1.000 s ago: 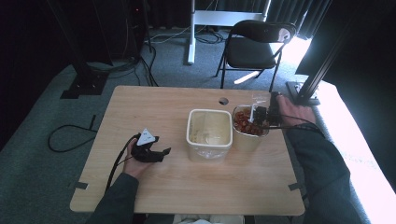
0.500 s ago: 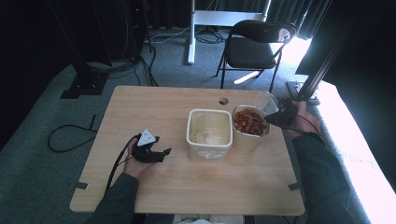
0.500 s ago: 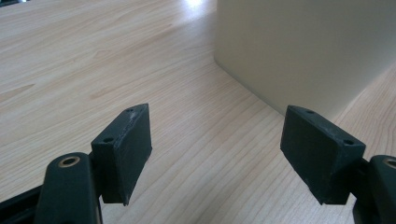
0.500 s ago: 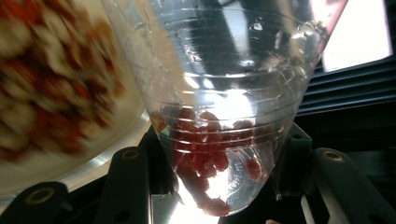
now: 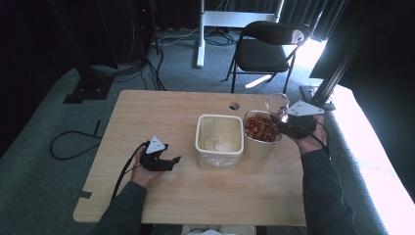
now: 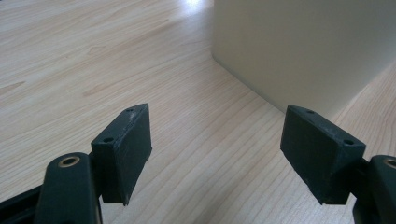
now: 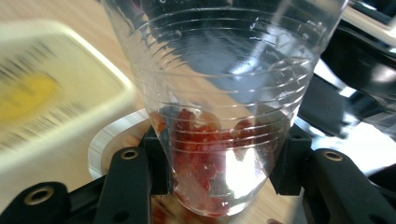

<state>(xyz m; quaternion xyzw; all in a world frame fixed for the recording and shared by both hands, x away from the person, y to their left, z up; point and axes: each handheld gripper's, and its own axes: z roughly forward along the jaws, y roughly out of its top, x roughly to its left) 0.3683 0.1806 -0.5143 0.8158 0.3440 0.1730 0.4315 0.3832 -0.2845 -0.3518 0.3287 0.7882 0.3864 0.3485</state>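
My right gripper point(image 5: 283, 117) is shut on a clear plastic cup point(image 5: 277, 102), held above the table's right edge beside a clear tub of red pieces point(image 5: 263, 129). In the right gripper view the ribbed cup point(image 7: 219, 84) sits between both jaws of that gripper point(image 7: 219, 163), with a small heap of red pieces point(image 7: 205, 149) in its bottom. My left gripper point(image 5: 173, 160) rests on the table left of a white square tub point(image 5: 219, 138), open with nothing between its jaws. In the left gripper view this gripper point(image 6: 215, 149) faces the white tub's wall point(image 6: 303, 46).
The wooden table point(image 5: 161, 112) has a cable hole point(image 5: 234, 105) behind the tubs. A black folding chair point(image 5: 269, 49) stands beyond the far edge, and a black frame leg point(image 5: 318, 93) stands near the right hand. A cable point(image 5: 73, 142) lies on the carpet at left.
My right gripper has moved right and slightly up with the cup, from over the tub of red pieces to beside it. The left gripper has stayed put.
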